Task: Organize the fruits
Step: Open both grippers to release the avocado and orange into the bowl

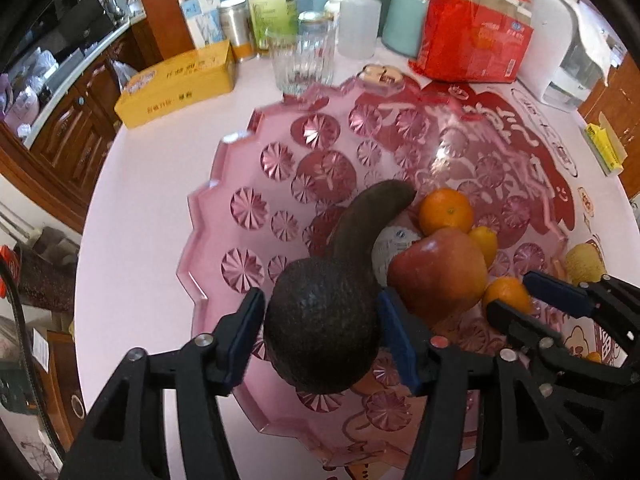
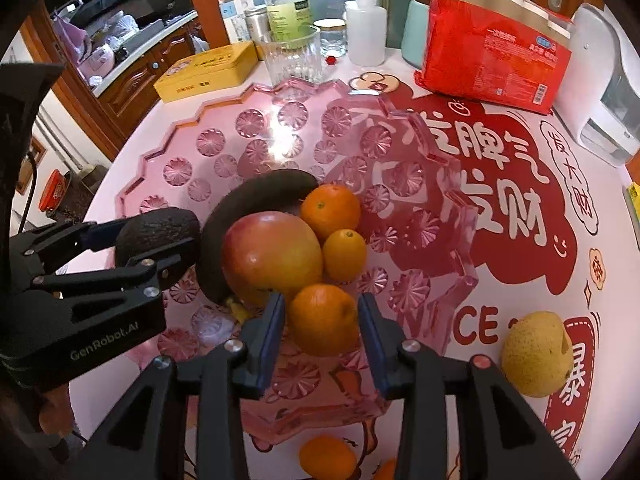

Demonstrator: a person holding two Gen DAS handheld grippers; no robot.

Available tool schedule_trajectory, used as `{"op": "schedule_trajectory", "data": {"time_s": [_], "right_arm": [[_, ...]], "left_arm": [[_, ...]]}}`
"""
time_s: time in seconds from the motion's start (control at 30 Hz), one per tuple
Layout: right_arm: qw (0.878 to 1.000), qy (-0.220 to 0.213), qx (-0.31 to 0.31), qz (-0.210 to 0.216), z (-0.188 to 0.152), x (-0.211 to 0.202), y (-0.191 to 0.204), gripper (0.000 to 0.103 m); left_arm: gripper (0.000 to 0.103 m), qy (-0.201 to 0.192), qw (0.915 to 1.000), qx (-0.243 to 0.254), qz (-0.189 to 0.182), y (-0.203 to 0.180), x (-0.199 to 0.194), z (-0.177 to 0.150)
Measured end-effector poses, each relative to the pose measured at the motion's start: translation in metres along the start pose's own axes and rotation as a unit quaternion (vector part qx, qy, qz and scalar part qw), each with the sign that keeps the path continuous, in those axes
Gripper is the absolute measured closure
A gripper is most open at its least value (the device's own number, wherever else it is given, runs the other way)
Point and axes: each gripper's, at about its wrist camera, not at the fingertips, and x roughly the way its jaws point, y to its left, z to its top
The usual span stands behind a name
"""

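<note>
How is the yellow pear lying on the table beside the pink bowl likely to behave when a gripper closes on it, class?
The pear looks rounded and lies on the flat table outside the pink bowl, so a sideways nudge would probably roll it. Its skin looks matt and rough, so the pads should grip it fairly well. It appears firm, yet hard squeezing may bruise it.

Fruit dish (image 2: 168, 168) mid-frame on counter (image 2: 600, 216); apple (image 2: 272, 256), oranges inside; pear (image 2: 536, 354) lower right, outside it.

A home dining table (image 2: 132, 152) crowded with a drinking glass (image 2: 294, 58), bottle (image 2: 289, 4), tea box (image 2: 208, 70) and fruit bowl (image 2: 180, 148), wooden kitchen cabinets (image 1: 76, 128) behind
</note>
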Motion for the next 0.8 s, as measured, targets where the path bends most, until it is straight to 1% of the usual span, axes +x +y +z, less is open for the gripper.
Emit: {"op": "schedule_trajectory", "data": {"time_s": [0.03, 0.07, 0.17, 0.27, 0.4, 0.57, 0.8], "right_arm": [[1.0, -0.003, 0.0, 0.002, 0.0, -0.001, 0.001, 0.059], [1.0, -0.006, 0.001, 0.002, 0.0, -0.002, 0.002, 0.058], [1.0, -0.015, 0.004, -0.001, 0.0, -0.007, 0.001, 0.057], [1.0, -0.016, 0.009, 0.001, -0.001, -0.009, -0.001, 0.056], [1.0, -0.021, 0.015, 0.002, -0.003, -0.017, -0.003, 0.056], [0.999, -0.032, 0.019, 0.003, -0.007, -0.03, -0.004, 0.056], [0.999, -0.045, 0.025, 0.007, -0.018, -0.053, -0.003, 0.056]], "left_arm": [[0.027, -0.005, 1.0, 0.001, 0.003, -0.001, -0.003, 0.0], [0.023, -0.012, 0.9998, 0.001, 0.016, -0.001, -0.006, 0.001], [0.019, -0.012, 0.9997, 0.003, 0.023, -0.001, -0.009, 0.001], [0.018, -0.008, 0.9997, -0.002, 0.022, 0.0, -0.012, -0.001], [0.018, -0.014, 0.9995, 0.004, 0.028, -0.003, -0.02, -0.006], [0.017, -0.025, 0.9992, 0.004, 0.029, -0.005, -0.039, -0.012], [0.013, -0.043, 0.9985, 0.001, 0.032, -0.006, -0.07, -0.022]]}}
